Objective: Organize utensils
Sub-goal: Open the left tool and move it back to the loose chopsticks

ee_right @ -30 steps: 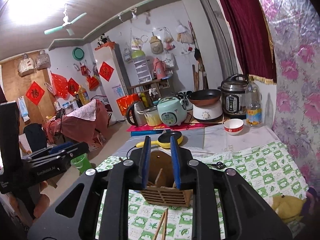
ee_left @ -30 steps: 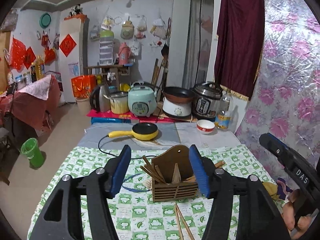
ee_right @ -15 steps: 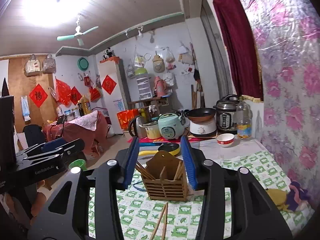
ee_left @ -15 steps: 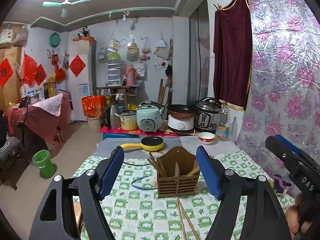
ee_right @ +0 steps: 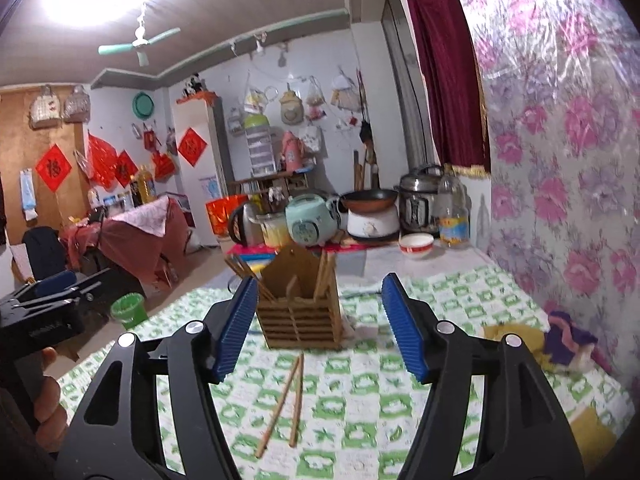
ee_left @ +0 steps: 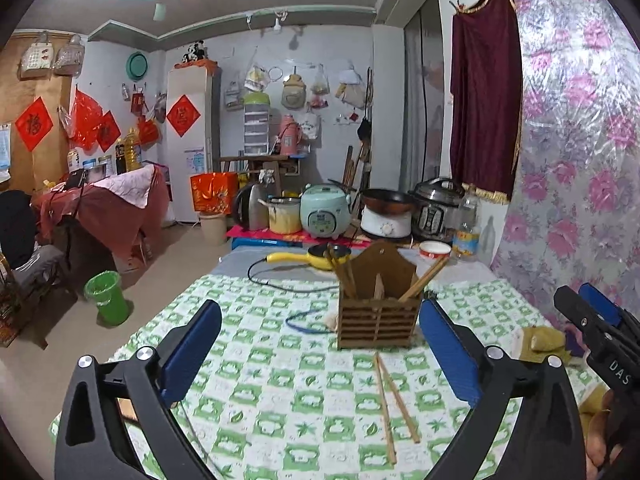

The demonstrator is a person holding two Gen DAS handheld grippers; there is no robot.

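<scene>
Two loose wooden chopsticks (ee_left: 387, 404) lie flat on the green-and-white checked tablecloth (ee_left: 280, 392), near side of the wooden utensil holder (ee_left: 378, 320); far tips almost meet just in front of the holder, near ends splay apart. Judged light, thin, stiff, smooth enough to roll or skid on cloth; lying flush, so little to get under. Best hold probably across the mid-length or slightly toward the near ends, pads closing square across the stick, one stick at a time since they diverge. Holder stands upright, slatted front, centre divider; more chopsticks already lean out of its left and right compartments. Looks light enough to tip if a stick is pushed in hard. Left gripper (ee_left: 320, 354): jaws have just been opening, now spread wide, nothing between the pads, loose pair ahead and slightly right of it. Right gripper (ee_right: 320, 324): jaws also just opening, apart, empty, framing the holder, sticks directly below. Blue cord (ee_left: 304, 322) left of holder; yellow cloth (ee_left: 544, 340) at right table edge
</scene>
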